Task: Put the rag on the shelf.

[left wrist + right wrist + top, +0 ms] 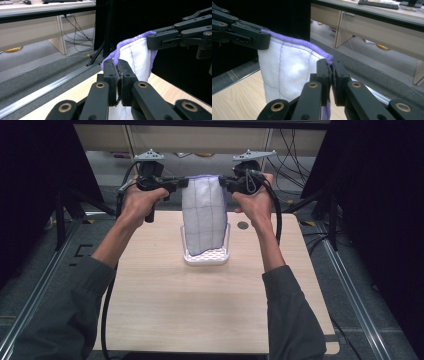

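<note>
Two grippers, left gripper [184, 183] and right gripper [223, 181], are each pinching one white cloth [203, 215] above one white tray [206, 256].

Cloth [203, 215]: soft white quilted fabric, purple fuzzy edging. Table [165, 300]: matt pale wood. Tray [207, 257]: white perforated plastic.

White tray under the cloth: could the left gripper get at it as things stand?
Probably not yet. The left gripper is shut on a top corner of the cloth, held high, and the hanging cloth drapes into the tray. It would have to let go first.
</note>
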Demonstrator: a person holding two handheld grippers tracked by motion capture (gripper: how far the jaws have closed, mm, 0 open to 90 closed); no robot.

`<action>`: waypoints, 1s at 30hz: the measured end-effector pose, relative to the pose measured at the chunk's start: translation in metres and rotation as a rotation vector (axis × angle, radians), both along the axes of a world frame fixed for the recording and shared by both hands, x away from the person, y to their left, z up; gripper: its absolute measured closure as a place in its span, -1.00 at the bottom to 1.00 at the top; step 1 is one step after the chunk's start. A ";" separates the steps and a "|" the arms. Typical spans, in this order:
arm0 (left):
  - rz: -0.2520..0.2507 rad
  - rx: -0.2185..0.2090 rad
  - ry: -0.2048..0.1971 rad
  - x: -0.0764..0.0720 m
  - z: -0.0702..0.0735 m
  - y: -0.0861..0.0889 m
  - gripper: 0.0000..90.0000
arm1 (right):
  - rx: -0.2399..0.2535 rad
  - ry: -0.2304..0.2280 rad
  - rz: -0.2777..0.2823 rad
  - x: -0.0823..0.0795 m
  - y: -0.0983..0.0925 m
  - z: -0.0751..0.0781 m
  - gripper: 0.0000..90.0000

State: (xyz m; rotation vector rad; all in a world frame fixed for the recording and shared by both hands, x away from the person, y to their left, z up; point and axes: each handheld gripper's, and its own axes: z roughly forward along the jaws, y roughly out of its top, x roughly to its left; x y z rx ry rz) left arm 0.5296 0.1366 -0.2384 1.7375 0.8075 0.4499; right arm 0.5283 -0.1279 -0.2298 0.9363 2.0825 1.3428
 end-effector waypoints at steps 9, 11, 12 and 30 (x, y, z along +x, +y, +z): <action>0.062 -0.017 0.017 0.029 -0.021 -0.006 0.90 | 0.031 0.050 -0.061 0.033 0.001 -0.025 0.91; 0.078 -0.014 0.018 0.034 -0.026 -0.008 0.90 | 0.041 0.059 -0.075 0.039 0.001 -0.029 0.90; 0.080 -0.019 0.023 0.037 -0.028 -0.008 0.90 | 0.045 0.062 -0.079 0.042 0.002 -0.032 0.90; 0.121 -0.007 0.134 0.069 -0.087 -0.008 0.89 | -0.010 0.151 -0.148 0.071 0.015 -0.084 0.89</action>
